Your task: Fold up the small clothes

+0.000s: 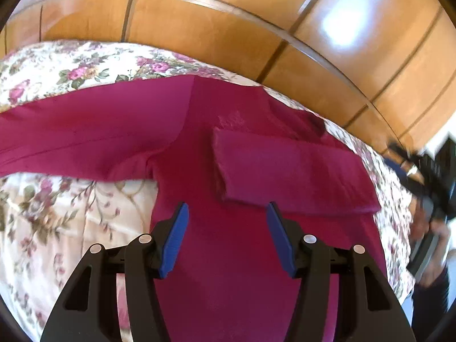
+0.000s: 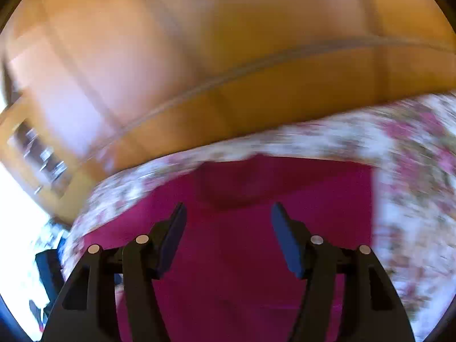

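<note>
On the floral bedspread (image 1: 57, 65), magenta garment (image 1: 228, 270) lies lengthwise away; both grippers spread, empty.

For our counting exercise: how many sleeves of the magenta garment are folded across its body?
1. The right sleeve lies folded across the magenta garment; the left sleeve is spread out over the floral bedcover.

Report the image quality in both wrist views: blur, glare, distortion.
Left wrist view: mostly sharp on the magenta garment and floral bedspread; window glare on the wooden panels; blur at the right edge; fisheye bends the panel lines. Right wrist view: heavy motion blur smears the bedspread and panels; blown-out white at the left edge; only the right gripper stays crisp.
</note>
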A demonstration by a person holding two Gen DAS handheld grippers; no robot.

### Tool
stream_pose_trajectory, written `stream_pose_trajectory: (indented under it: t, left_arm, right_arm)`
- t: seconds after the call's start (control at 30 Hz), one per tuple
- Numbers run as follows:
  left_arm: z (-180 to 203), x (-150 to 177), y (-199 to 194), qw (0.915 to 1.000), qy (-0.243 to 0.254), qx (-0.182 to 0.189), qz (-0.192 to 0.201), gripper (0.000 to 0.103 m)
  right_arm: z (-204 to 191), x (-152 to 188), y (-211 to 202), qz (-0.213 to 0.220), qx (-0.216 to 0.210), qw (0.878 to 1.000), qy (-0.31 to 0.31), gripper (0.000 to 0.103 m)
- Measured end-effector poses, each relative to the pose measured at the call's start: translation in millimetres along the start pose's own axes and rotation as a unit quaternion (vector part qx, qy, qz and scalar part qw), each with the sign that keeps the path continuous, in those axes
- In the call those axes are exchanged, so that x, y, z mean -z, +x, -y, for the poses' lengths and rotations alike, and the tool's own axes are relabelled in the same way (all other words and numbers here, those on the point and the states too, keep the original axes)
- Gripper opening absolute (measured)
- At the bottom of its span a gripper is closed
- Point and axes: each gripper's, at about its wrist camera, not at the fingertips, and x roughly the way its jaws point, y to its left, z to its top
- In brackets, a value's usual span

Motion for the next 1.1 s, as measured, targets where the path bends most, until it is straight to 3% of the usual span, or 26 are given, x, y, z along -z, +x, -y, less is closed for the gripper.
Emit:
stream_pose_trajectory:
  t: [0.13, 0.27, 0.33, 0.37, 0.4, 0.43, 0.47, 0.5, 0.63, 0.7, 0.77, 0.87, 0.9, 0.93, 1.0, 1.1]
  left_arm:
    - [-5, -18, 23, 0.9997, -0.020, 0.006, -0.012, 0.056]
    - [-3, -31, 47, 0.9992, -0.025, 0.012, -0.030, 0.056]
    - [1, -35, 59, 0.9989, -0.025, 0.015, -0.038, 0.051]
    - [4, -37, 64, 0.9987, -0.022, 0.017, -0.043, 0.044]
    - [7, -38, 70, 0.9985, -0.017, 0.018, -0.048, 0.038]
    - [10, -40, 74, 0.9985, -0.012, 0.017, -0.051, 0.033]
    - [15, -41, 78, 0.9986, 0.001, 0.017, -0.050, 0.018]
    - [21, -43, 80, 0.9985, 0.015, 0.017, -0.049, 0.010]
    - [44, -59, 84, 0.9981, 0.059, 0.003, -0.017, 0.010]
    - [53, -65, 91, 0.9969, 0.076, -0.017, -0.016, 0.010]
    - [59, -67, 104, 0.9928, 0.102, -0.060, -0.020, 0.010]
    - [60, -68, 120, 0.9872, 0.118, -0.104, -0.025, 0.014]
    - [60, -67, 120, 0.9852, 0.123, -0.117, -0.020, 0.021]
    - [59, -66, 116, 0.9839, 0.126, -0.126, -0.014, 0.022]
    - [56, -63, 105, 0.9849, 0.119, -0.125, -0.006, 0.022]
    - [47, -54, 86, 0.9868, 0.102, -0.126, 0.004, 0.031]
  right_arm:
    - [74, -2, 2, 0.002, 0.055, 0.995, 0.080, 0.062]
    - [116, -9, 29, -0.026, 0.035, 0.989, 0.143, 0.061]
    - [122, -8, 46, -0.044, 0.019, 0.986, 0.158, 0.061]
    - [122, -8, 54, -0.053, 0.013, 0.986, 0.159, 0.060]
    - [121, -8, 64, -0.062, 0.011, 0.985, 0.158, 0.050]
    - [119, -10, 72, -0.069, 0.012, 0.986, 0.150, 0.030]
    - [114, -12, 74, -0.072, 0.015, 0.988, 0.133, 0.019]
    - [103, -17, 69, -0.062, 0.032, 0.993, 0.099, 0.017]
    - [89, -33, 30, 0.024, 0.093, 0.994, 0.047, 0.013]
    - [94, -34, 35, 0.015, 0.106, 0.993, 0.043, 0.012]
    - [97, -28, 53, -0.012, 0.134, 0.990, 0.032, 0.013]
    - [106, -13, 77, -0.034, 0.163, 0.985, 0.038, 0.021]
    - [108, -10, 77, -0.026, 0.173, 0.984, 0.046, 0.030]
    - [109, -10, 75, -0.021, 0.184, 0.981, 0.050, 0.047]
    - [110, -10, 68, -0.015, 0.209, 0.977, 0.051, 0.064]
    - [96, -10, 37, 0.020, 0.231, 0.972, 0.030, 0.066]
